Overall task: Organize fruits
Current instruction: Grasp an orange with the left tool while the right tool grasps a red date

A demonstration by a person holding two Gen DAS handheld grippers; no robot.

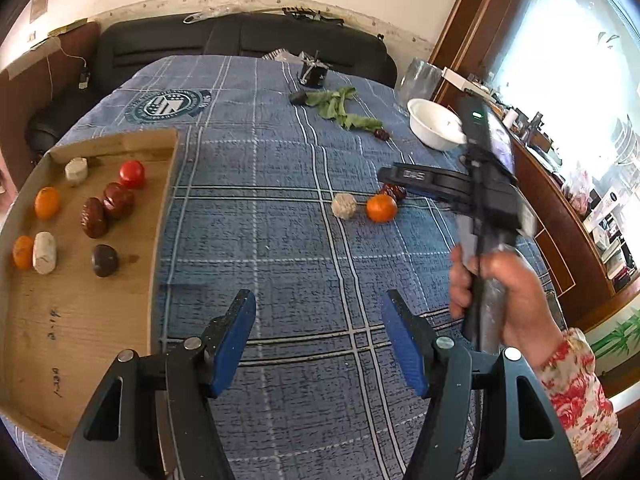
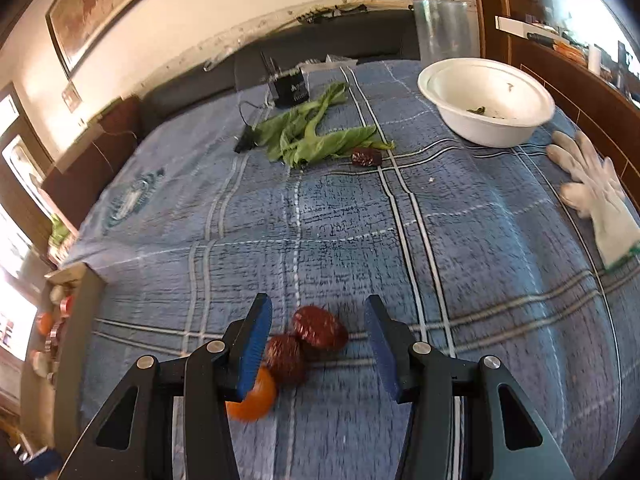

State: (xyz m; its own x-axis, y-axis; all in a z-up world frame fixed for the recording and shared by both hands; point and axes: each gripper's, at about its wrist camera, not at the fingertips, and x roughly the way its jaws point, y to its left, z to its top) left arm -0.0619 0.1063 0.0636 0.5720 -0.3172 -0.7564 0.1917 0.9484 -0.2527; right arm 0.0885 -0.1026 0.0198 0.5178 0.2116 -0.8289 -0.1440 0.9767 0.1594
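Note:
A cardboard tray [image 1: 100,320] at the left holds a red tomato [image 1: 132,173], two oranges [image 1: 47,201], two dark red dates [image 1: 118,200], pale lumps [image 1: 44,253] and a dark chestnut [image 1: 104,260]. On the blue plaid cloth lie a pale ball [image 1: 343,205], an orange [image 1: 381,208] and dates [image 1: 394,191]. My left gripper [image 1: 318,340] is open and empty over the cloth. My right gripper [image 2: 318,344] is open, its jaws around two dates [image 2: 320,327] [image 2: 285,356], with the orange [image 2: 256,398] under its left finger. Another date [image 2: 366,157] lies by the leaves.
Green leaves [image 2: 312,136] lie at the back of the table. A white bowl [image 2: 486,100] stands at the back right, a white glove [image 2: 596,188] at the right edge. A small black box [image 2: 290,86] and a clear jar [image 2: 446,28] stand behind.

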